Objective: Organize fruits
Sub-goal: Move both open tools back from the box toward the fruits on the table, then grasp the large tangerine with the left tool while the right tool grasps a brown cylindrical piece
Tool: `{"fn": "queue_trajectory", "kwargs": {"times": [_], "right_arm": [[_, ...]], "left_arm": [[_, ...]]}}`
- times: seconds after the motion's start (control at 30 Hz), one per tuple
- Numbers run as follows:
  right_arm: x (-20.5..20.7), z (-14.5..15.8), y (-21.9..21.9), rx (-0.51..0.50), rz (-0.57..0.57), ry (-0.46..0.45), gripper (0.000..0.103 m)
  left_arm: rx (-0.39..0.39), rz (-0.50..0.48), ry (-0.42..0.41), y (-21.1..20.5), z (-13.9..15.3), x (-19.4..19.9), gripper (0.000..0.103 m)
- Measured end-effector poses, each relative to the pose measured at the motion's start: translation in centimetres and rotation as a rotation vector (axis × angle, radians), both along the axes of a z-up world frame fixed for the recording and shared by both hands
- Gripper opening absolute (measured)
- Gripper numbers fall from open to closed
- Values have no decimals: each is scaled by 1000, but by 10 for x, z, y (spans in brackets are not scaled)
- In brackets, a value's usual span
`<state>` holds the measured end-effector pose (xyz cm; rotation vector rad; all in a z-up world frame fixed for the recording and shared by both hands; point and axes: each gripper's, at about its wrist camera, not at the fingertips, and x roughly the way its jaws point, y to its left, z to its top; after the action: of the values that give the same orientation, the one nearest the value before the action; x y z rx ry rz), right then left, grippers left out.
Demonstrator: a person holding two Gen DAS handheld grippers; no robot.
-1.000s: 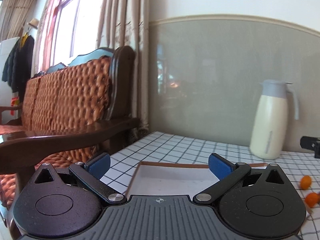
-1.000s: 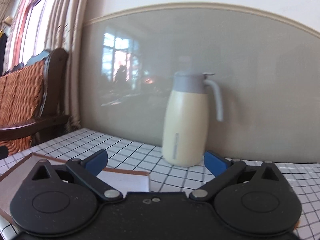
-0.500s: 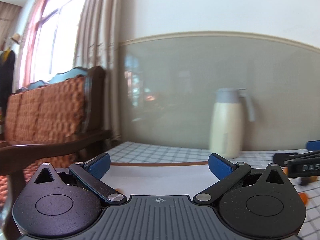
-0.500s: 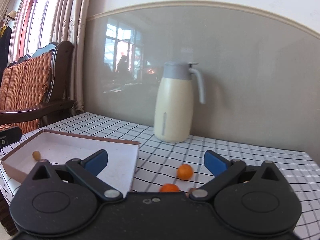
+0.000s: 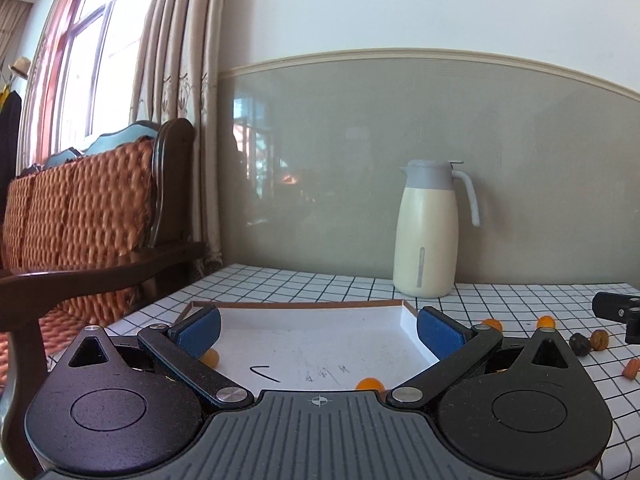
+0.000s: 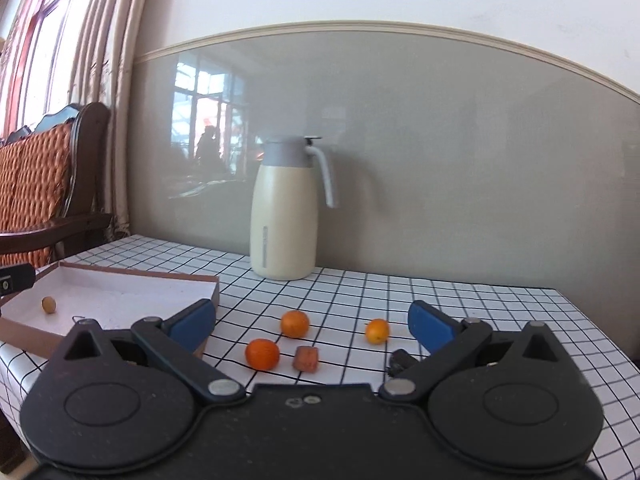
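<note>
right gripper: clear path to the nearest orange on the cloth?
Probably yes. The right gripper is open and empty, and the nearest orange lies loose ahead between its fingers, nothing in between.

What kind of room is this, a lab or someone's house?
Most likely a home living or dining room: a wooden sofa with woven cushions, window curtains, and a thermos jug on a checked tablecloth.

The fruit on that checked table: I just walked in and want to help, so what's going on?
A person holds two grippers, both open and empty. The left gripper hovers over the shallow white box, which already holds a few small fruits. The right gripper faces loose oranges on the checked tablecloth, beside a reddish-brown chunk. A cream jug stands behind.
</note>
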<state>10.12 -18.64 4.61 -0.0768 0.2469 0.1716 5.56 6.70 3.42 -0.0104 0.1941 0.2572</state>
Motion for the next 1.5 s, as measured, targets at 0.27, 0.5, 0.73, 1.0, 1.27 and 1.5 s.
{"fn": "queue_trajectory", "kwargs": {"times": [0.27, 0.5, 0.73, 1.0, 1.27, 1.5], "right_arm": [[-3, -5, -7, -25, -38, 16, 97], [-10, -8, -22, -46, -68, 26, 97], [-14, -10, -37, -47, -79, 37, 97], [-18, -13, -58, -42, -110, 52, 97], [-19, -16, -80, -23, -155, 71, 97], [-14, -25, -88, -38, -160, 103, 96]], "left_arm": [[-6, -24, -31, -10, 1, -12, 103], [5, -75, -35, -21, 1, -14, 103], [7, -121, -34, -34, -1, -11, 103], [62, -202, -20, -64, -6, -7, 103], [67, -250, 9, -87, -11, 1, 103], [64, -297, 57, -108, -20, 12, 103]]}}
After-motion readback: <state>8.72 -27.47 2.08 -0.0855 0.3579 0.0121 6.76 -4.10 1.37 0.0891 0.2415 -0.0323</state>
